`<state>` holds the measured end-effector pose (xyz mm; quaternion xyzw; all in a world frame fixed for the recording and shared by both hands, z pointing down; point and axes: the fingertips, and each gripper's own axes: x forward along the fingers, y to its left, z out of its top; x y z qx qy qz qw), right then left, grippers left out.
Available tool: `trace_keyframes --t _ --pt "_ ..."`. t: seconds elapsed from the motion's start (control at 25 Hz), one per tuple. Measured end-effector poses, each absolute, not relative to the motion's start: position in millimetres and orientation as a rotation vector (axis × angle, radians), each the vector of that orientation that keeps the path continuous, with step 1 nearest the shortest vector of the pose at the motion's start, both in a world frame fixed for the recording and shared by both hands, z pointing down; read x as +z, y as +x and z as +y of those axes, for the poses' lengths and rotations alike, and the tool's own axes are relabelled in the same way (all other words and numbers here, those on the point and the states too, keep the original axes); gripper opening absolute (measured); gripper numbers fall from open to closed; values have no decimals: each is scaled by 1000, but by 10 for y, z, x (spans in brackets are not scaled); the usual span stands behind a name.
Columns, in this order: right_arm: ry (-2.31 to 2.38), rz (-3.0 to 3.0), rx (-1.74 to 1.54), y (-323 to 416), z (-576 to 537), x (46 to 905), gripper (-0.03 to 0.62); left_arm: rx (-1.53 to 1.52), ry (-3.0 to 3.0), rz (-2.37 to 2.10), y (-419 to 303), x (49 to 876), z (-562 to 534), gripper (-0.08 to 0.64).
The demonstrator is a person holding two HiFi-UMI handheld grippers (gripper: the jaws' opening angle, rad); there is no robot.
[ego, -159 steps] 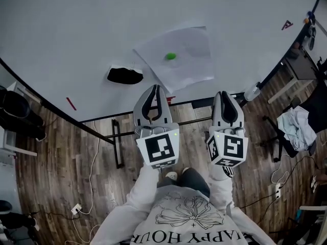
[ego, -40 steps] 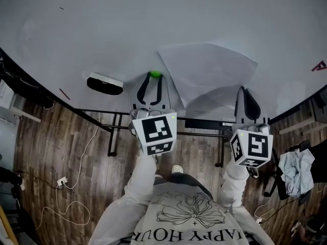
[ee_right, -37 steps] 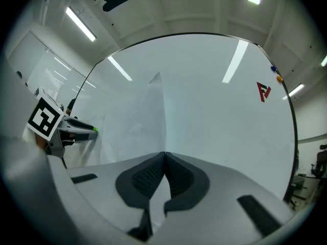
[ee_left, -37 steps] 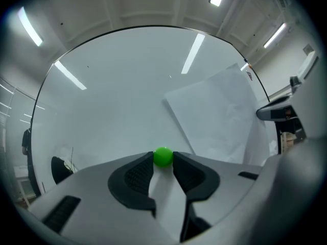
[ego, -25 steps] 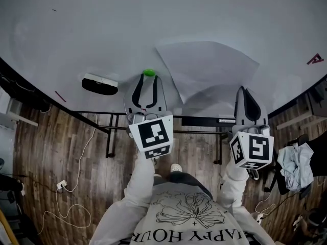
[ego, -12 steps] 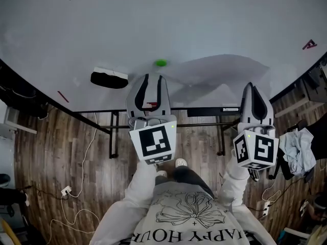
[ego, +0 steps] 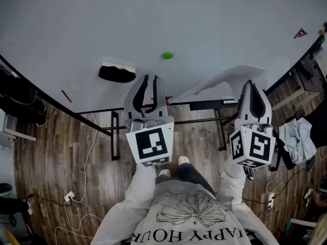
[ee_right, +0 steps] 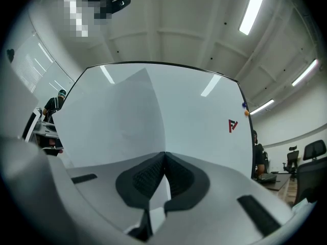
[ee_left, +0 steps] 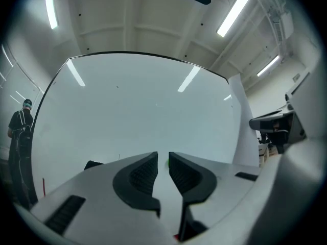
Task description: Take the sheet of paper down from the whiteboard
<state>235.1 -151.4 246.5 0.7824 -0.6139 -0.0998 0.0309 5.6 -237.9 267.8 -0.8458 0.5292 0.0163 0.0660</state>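
The white sheet of paper [ego: 220,79] is off the whiteboard [ego: 153,19] and curls up and leftward from my right gripper [ego: 254,86], which is shut on its edge. In the right gripper view the sheet [ee_right: 117,121] rises from between the closed jaws of that gripper [ee_right: 164,156]. My left gripper [ego: 148,79] hangs just below the board, its jaws closing with nothing between them. A narrow gap shows between the jaws of the left gripper [ee_left: 162,157]. A green magnet [ego: 167,55] sits alone on the board, above the left gripper.
A black eraser [ego: 117,73] and a short red marker [ego: 67,96] stick to the board at the left. A red logo [ego: 300,33] is at the board's far right. Under the board are its stand's bars [ego: 115,137], floor cables, and a chair with cloth [ego: 299,137].
The sheet has come off the board and swung down and right with my right gripper. The green magnet stays on the board. My left gripper backed away from it, its jaws narrower.
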Motion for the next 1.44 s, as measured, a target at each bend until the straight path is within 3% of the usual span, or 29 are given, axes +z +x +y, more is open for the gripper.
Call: trace_keyframes --t 1.44 --pt "2405 -1871 -288 2353 -1374 2435 2 53 -2535 1585 126 2585 -2221 52"
